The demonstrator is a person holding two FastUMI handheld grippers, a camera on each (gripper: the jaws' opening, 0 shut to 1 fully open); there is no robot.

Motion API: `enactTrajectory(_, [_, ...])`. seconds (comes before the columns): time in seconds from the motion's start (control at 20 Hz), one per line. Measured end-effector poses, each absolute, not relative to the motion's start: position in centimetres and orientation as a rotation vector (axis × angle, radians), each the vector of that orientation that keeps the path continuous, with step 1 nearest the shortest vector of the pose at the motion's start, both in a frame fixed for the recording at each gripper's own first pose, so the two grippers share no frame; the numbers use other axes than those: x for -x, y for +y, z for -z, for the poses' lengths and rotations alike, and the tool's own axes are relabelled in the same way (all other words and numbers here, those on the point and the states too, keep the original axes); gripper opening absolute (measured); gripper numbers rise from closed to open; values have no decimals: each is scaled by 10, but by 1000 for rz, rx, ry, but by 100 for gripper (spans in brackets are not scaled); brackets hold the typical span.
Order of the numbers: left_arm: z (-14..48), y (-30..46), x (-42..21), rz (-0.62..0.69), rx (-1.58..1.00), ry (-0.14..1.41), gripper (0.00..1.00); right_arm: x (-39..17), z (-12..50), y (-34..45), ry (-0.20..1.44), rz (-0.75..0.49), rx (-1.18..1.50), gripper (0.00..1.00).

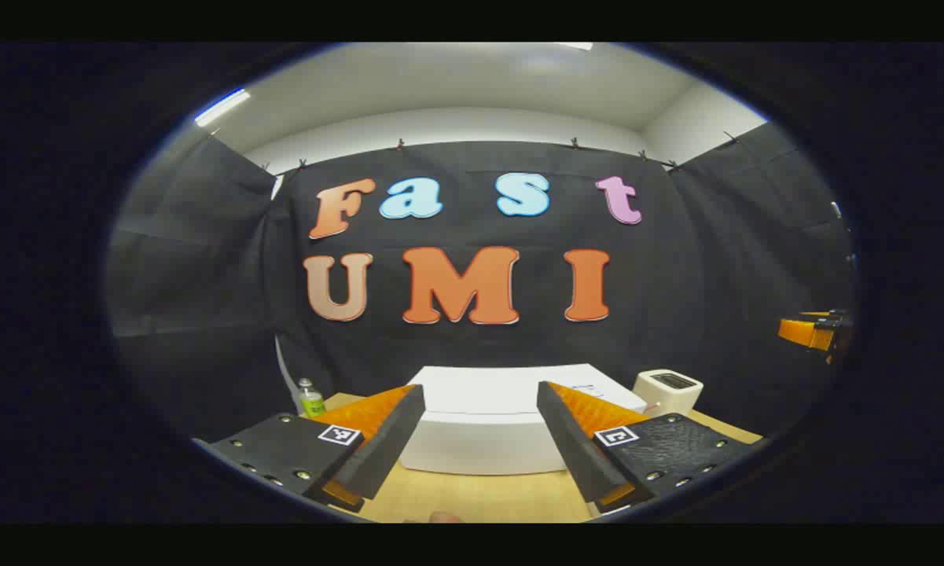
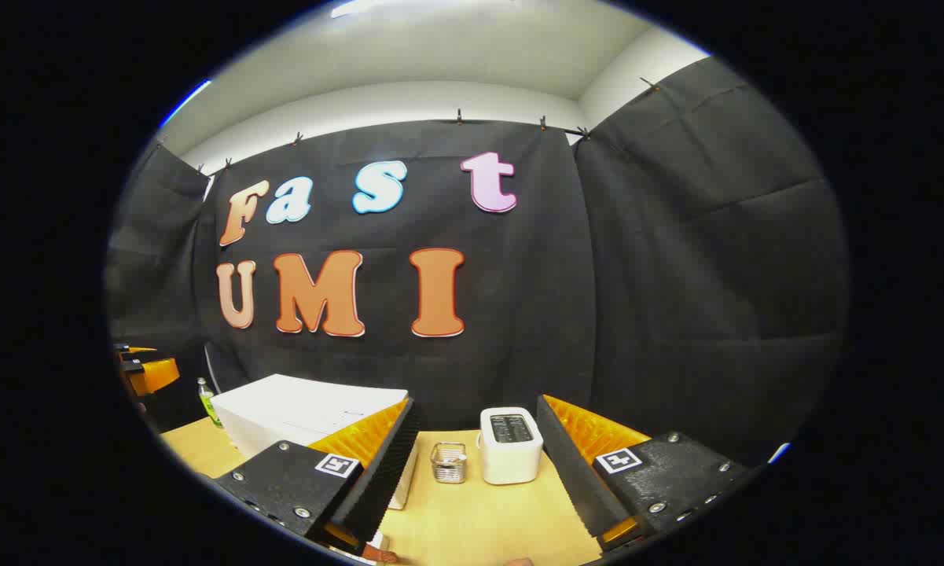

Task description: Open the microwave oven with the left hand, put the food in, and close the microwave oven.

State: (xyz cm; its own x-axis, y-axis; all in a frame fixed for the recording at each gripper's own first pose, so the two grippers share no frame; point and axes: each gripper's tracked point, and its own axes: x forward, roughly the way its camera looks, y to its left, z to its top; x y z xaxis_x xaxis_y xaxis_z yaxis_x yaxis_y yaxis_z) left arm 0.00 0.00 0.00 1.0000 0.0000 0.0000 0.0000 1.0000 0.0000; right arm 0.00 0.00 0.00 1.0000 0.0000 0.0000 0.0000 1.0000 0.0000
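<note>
The white microwave oven sits on the wooden table against the booth's black cloth wall, directly ahead of your left gripper. From the left gripper view you see mostly its flat white top and a strip of its front; whether the door is open or shut cannot be told from this angle. Your left gripper is held above the table in front of the microwave oven, its two fingers spread wide and holding nothing, with the oven framed between them.

To the right of the microwave oven stands a white toaster, apart from it. Between the toaster and the microwave oven, in the right gripper view, is a small wire basket, just beside the toaster. To the left of the microwave oven, near the wall, stands a small clear bottle with a green label.

Your right gripper is off to the right of the microwave oven, pointed toward the toaster and basket, its fingers also spread wide and empty. The food cannot be made out.
</note>
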Motion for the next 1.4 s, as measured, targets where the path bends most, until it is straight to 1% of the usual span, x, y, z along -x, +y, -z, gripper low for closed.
enactTrajectory(0.05, [-4,20,8,-18,-3,-7,96,6,-1,7,-3,3,9,99])
enactTrajectory(0.1, [-8,37,14,-35,-3,-18,96,9,-5,14,-10,1,12,94])
enactTrajectory(0.15, [-14,51,19,-49,-2,-28,92,12,-9,22,-15,-3,8,94])
enactTrajectory(0.2, [-18,64,22,-64,1,-36,92,15,-11,26,-14,-3,2,94])
enactTrajectory(0.25, [-21,75,24,-80,3,-41,96,15,-12,29,-13,-3,-5,94])
enactTrajectory(0.3, [-25,84,25,-94,5,-46,96,15,-16,32,-15,0,-10,94])
enactTrajectory(0.4, [-27,91,27,-97,17,-50,92,17,-23,31,-26,17,-20,94])
enactTrajectory(0.5, [-26,87,26,-82,31,-43,96,18,-32,35,-41,11,-7,94])
enactTrajectory(0.55, [-25,85,25,-74,35,-39,92,17,-31,38,-36,7,5,94])
enactTrajectory(0.6, [-23,80,24,-63,39,-33,96,16,-30,40,-31,0,15,94])
enactTrajectory(0.65, [-21,75,22,-50,45,-28,96,18,-30,42,-26,-6,20,94])
enactTrajectory(0.7, [-20,69,20,-33,51,-22,92,18,-29,42,-23,-10,20,94])
enactTrajectory(0.8, [-15,54,18,-1,55,-11,92,19,-27,39,-20,-10,13,94])
enactTrajectory(0.85, [-11,46,18,13,54,-7,96,17,-25,38,-19,-7,8,94])
enactTrajectory(0.9, [-8,37,17,27,53,-4,92,17,-22,36,-16,-3,5,94])
enactTrajectory(1.0, [6,15,11,59,57,9,92,14,-18,31,-9,9,1,94])
enactTrajectory(1.05, [15,3,9,76,58,18,96,14,-15,30,-5,12,-2,94])
enactTrajectory(1.1, [25,-10,6,90,60,28,92,14,-13,29,-2,12,-5,94])
enactTrajectory(1.4, [100,-88,-22,187,45,120,92,13,-4,21,15,20,9,94])
